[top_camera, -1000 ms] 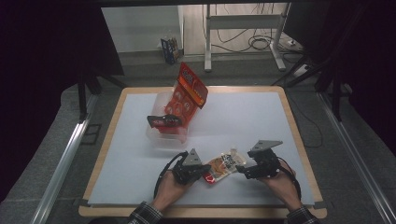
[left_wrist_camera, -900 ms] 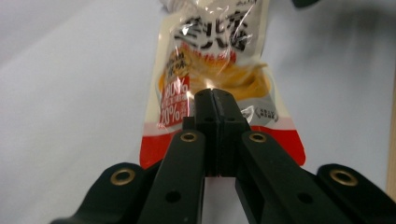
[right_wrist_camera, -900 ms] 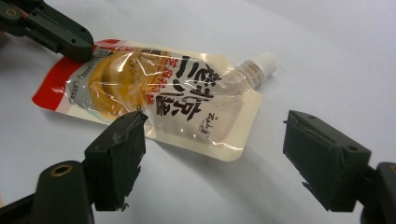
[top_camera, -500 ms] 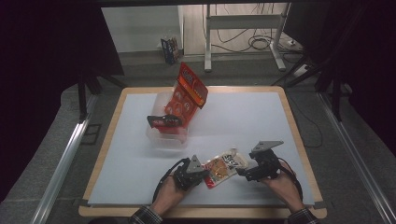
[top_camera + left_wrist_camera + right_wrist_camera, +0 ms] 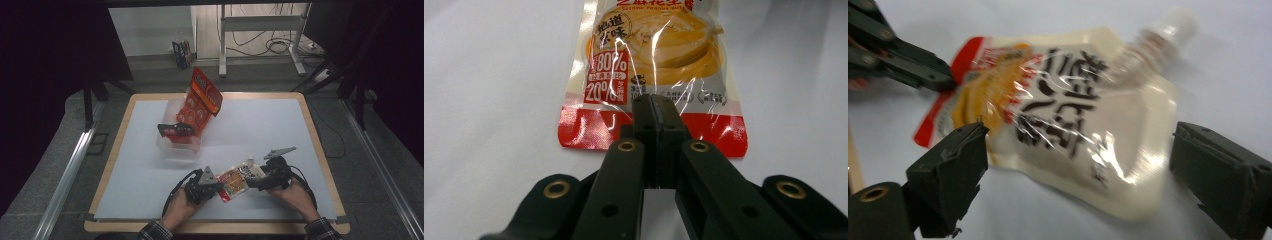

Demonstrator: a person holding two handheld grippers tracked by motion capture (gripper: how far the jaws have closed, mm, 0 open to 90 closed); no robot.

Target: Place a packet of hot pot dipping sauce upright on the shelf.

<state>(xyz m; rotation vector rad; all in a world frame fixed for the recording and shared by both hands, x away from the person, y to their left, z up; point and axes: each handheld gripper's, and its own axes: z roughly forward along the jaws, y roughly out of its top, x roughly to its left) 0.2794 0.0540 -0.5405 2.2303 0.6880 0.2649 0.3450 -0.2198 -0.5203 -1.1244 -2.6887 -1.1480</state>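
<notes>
The sauce pouch (image 5: 240,177) lies near the front edge of the table (image 5: 260,125), between my hands. My left gripper (image 5: 654,107) is clamped on its red bottom seam; my right gripper (image 5: 1075,172) has just been opening, jaws wide around the spout end, not pressing. Next I should close there. The label reads "80%" and "20%".

Setting: lab recording bay | evidence: white-topped table (image 5: 280,125) with wooden rim, walled by black curtains (image 5: 55,75) | aluminium rails (image 5: 67,175) along both sides | grey carpet floor, loose cables (image 5: 272,47) and metal desk legs (image 5: 222,45) behind | no household furnishings
</notes>
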